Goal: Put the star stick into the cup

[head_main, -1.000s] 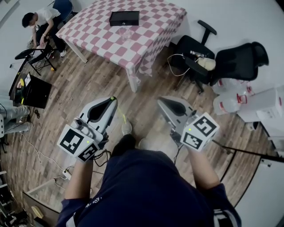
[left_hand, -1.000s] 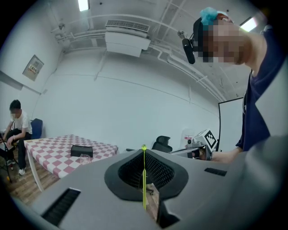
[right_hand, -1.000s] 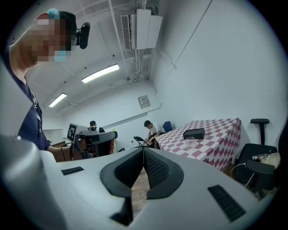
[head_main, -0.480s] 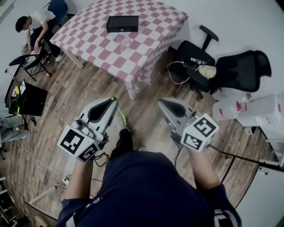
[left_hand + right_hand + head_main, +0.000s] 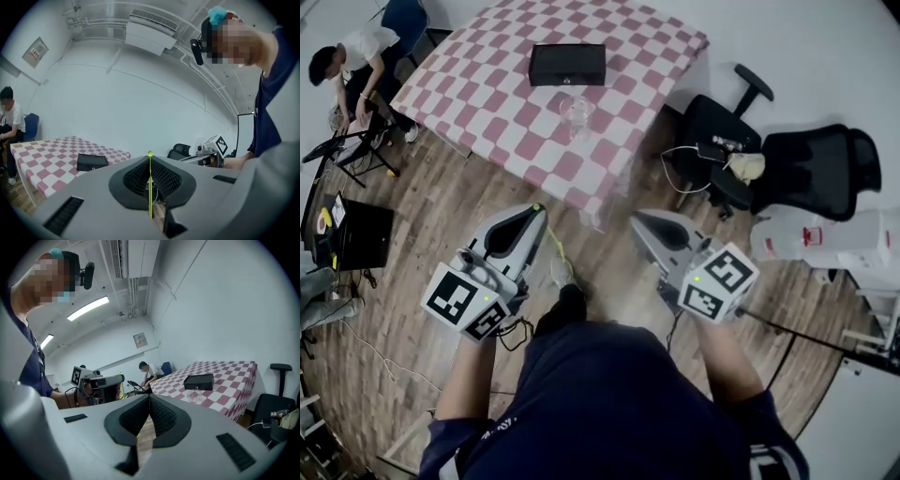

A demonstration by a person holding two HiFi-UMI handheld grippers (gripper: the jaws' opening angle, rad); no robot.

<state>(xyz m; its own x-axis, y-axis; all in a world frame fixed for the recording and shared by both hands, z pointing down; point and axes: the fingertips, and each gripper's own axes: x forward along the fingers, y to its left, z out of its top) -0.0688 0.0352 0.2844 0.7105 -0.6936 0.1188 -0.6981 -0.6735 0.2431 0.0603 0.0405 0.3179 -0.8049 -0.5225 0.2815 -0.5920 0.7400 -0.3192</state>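
left gripper view: left tool [image 5: 150, 158] clamps star stick [image 5: 150, 185]; head view shows likely cup [image 5: 577, 114].

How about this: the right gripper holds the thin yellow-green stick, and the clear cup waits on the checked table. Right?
No: the left gripper holds the stick, as the left gripper view shows. The clear cup does wait on the checked table.

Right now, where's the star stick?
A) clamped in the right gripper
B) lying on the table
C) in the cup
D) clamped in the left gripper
D: the thin yellow-green star stick stands clamped between the shut jaws of the left gripper, far from the cup on the checkered table.
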